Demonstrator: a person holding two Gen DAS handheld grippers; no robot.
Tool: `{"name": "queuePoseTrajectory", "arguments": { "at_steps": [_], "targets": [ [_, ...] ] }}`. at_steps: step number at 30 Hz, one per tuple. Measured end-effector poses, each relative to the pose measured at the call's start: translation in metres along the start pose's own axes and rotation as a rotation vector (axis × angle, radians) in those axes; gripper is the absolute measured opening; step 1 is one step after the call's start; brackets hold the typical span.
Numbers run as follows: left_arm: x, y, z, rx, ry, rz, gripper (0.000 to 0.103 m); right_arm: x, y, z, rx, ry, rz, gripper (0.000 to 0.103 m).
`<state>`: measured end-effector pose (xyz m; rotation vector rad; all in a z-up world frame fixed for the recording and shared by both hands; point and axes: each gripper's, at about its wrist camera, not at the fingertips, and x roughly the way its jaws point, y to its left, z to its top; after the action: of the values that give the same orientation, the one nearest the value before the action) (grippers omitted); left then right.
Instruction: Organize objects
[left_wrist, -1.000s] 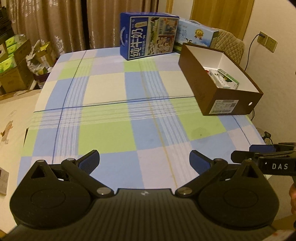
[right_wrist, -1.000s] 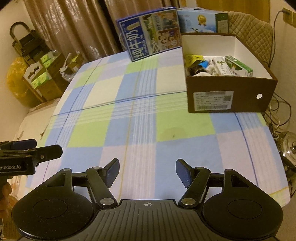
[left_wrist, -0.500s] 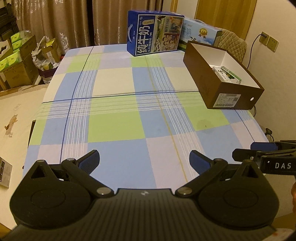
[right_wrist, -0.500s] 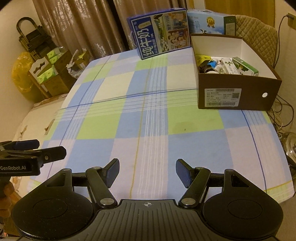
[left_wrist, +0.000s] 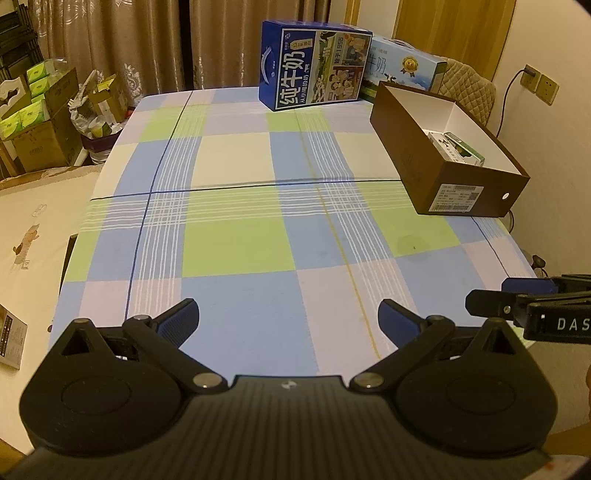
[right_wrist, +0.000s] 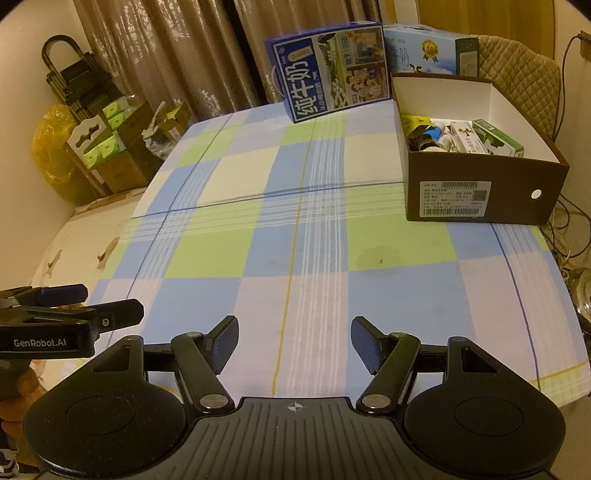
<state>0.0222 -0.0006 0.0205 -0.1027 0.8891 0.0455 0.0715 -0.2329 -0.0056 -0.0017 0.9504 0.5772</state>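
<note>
Cardboard forms the brown shoe box (right_wrist: 480, 199), white inside, with a printed barcode label and a round hole on its near end. Small cartons and bottles (right_wrist: 461, 138) are seen packed inside it. Behind the box, a glossy blue milk carton (right_wrist: 328, 70) marked "1956" is stood upright, a paler carton (right_wrist: 428, 48) just beside it. Checked blue, green and white cloth covers the tabletop (left_wrist: 236, 243). Nearer than the box, the left hand-held gripper (left_wrist: 288, 317) and the right hand-held gripper (right_wrist: 293, 341) are held with ribbed blue pads apart, empty; "GenRobot.AI" and "DAS" are read on their sides.
</note>
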Motion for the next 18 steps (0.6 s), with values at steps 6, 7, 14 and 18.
{"name": "queuePoseTrajectory", "arguments": {
  "at_steps": [6, 7, 14, 18],
  "targets": [
    [-0.0007, 0.0011, -0.0011, 0.001, 0.000, 0.003, 0.102, 0.0013, 0.0016, -0.0009, -0.001, 0.002, 0.003, 0.065],
    [-0.0006, 0.0012, -0.0011, 0.001, 0.001, 0.004, 0.102, 0.0017, 0.0023, -0.0007, -0.001, 0.002, 0.003, 0.065],
    [-0.0002, 0.0065, -0.0008, -0.007, 0.005, 0.009, 0.102, 0.0057, 0.0052, 0.0012, -0.005, 0.008, 0.004, 0.065],
    [0.0007, 0.0071, -0.0007, -0.008, 0.005, 0.006, 0.102, 0.0064, 0.0053, 0.0014, -0.006, 0.012, 0.000, 0.065]
  ]
}}
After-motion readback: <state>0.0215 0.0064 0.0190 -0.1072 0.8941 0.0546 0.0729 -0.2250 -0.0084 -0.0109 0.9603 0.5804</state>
